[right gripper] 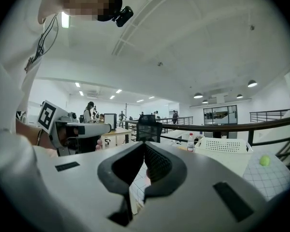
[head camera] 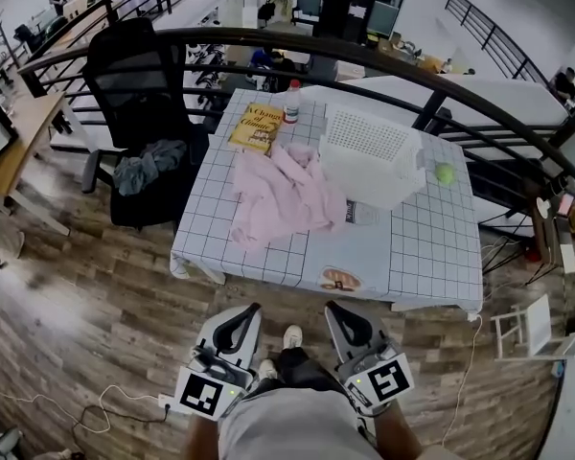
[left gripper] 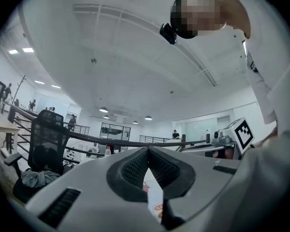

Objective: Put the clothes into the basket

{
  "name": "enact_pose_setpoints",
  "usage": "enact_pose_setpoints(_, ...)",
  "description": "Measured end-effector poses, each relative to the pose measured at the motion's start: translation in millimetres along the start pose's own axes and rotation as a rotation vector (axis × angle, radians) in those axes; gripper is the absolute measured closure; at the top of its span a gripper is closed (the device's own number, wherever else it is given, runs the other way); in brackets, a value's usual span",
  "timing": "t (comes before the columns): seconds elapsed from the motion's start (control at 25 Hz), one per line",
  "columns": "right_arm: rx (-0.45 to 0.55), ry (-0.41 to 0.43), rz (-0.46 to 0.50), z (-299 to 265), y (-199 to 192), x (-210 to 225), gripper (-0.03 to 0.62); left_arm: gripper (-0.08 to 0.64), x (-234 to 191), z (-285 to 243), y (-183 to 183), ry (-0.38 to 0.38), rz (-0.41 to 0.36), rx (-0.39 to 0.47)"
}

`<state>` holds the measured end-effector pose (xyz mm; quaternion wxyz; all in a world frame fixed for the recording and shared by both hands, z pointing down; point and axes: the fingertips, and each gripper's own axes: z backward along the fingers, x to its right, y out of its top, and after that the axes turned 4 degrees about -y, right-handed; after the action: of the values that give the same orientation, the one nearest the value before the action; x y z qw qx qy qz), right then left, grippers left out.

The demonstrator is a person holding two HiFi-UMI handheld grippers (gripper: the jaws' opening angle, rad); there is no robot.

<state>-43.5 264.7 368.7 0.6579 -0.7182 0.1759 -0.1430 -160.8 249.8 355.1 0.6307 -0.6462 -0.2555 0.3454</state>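
A pink garment (head camera: 280,197) lies crumpled on the checked table (head camera: 431,242), just left of a white perforated basket (head camera: 369,153) that also shows in the right gripper view as the basket (right gripper: 224,145). Both grippers hang low near the person's waist, short of the table's near edge. My left gripper (head camera: 252,309) is shut with its tips meeting and nothing between them. My right gripper (head camera: 330,307) is shut and empty too. In its own view the left gripper (left gripper: 148,149) points over the table; the right gripper (right gripper: 144,144) does likewise.
A yellow book (head camera: 256,126) and a bottle (head camera: 291,102) lie at the table's far edge, a green ball (head camera: 445,172) right of the basket. A black chair (head camera: 139,113) with grey cloth (head camera: 148,166) stands left. A curved railing (head camera: 364,60) runs behind. Cables (head camera: 105,405) lie on the floor.
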Motion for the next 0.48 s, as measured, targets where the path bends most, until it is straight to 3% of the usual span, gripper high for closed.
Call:
enact_pose_setpoints(0.12,0.006,0.020,-0.009,-10.7,0.7,15.0,0.575,0.560,-6.2,-18.7,2.5,0.015,-0.029,0.026)
enact_pose_setpoints(0.48,0.030,0.077,-0.044,-44.9,4.1,59.4,0.575,0.560,-21.0,-69.2,7.1,0.058,-0.021,-0.028)
